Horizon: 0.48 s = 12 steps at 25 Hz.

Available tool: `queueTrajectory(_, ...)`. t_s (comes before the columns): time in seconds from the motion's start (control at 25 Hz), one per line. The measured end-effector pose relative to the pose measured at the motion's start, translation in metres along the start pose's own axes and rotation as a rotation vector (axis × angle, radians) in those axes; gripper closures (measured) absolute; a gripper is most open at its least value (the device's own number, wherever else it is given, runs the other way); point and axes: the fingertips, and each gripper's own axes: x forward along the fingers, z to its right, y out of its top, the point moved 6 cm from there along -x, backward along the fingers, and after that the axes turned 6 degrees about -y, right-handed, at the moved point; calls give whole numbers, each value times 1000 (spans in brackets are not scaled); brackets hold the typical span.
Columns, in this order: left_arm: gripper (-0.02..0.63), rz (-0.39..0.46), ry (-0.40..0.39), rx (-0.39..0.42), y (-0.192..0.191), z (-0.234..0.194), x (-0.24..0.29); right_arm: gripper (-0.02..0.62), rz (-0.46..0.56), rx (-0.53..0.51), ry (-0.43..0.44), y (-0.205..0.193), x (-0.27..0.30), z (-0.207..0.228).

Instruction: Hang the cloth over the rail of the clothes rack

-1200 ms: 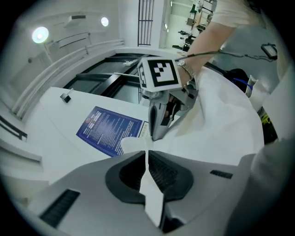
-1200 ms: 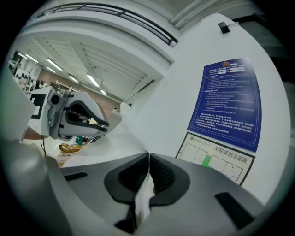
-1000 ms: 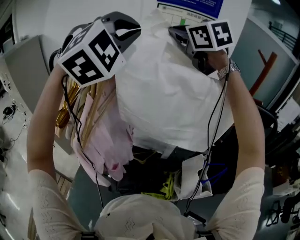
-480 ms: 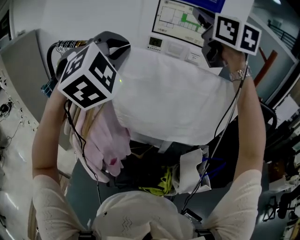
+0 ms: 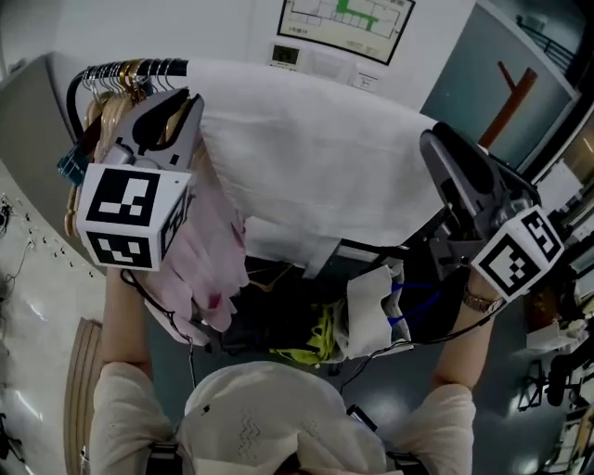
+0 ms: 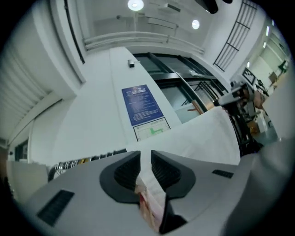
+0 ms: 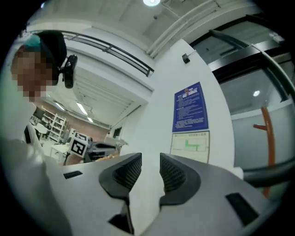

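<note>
The white cloth (image 5: 316, 158) lies spread over the black rail (image 5: 130, 70) of the clothes rack and hangs down its near side. My left gripper (image 5: 176, 107) is just left of the cloth's left edge, pointing up. In the left gripper view the left gripper (image 6: 146, 159) has a narrow gap and its jaws are opening. A scrap of pale pinkish fabric shows low in that gap, and the cloth (image 6: 207, 138) lies beyond. My right gripper (image 5: 434, 141) is at the cloth's right end. In its own view the right gripper (image 7: 150, 161) is open with nothing between the pads.
Pink garments (image 5: 209, 250) on wooden hangers (image 5: 111, 111) crowd the rail's left end by my left gripper. A white bag (image 5: 367, 315) and yellow items (image 5: 325, 339) sit under the rack. A framed chart (image 5: 343, 23) is on the wall behind, and a red-brown stand (image 5: 506, 97) is at the right.
Both grippers held the cloth up high, carried it over the rail, then came down and away from it. The cloth now rests spread on the rail.
</note>
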Motion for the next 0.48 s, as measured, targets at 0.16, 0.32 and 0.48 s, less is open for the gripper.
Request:
queueTrajectory(0.16, 430, -38, -48, -183, -28, 7, 5, 486, -48, 44, -210, -38, -48, 31)
queueTrajectory(0.32, 428, 18, 5, -414, -40, -6, 14, 486, -35, 119, -320, -44, -83, 55)
queueTrajectory(0.48, 428, 56, 3, -540, -39, -13, 30, 486, -50, 116, -352, -51, -93, 73)
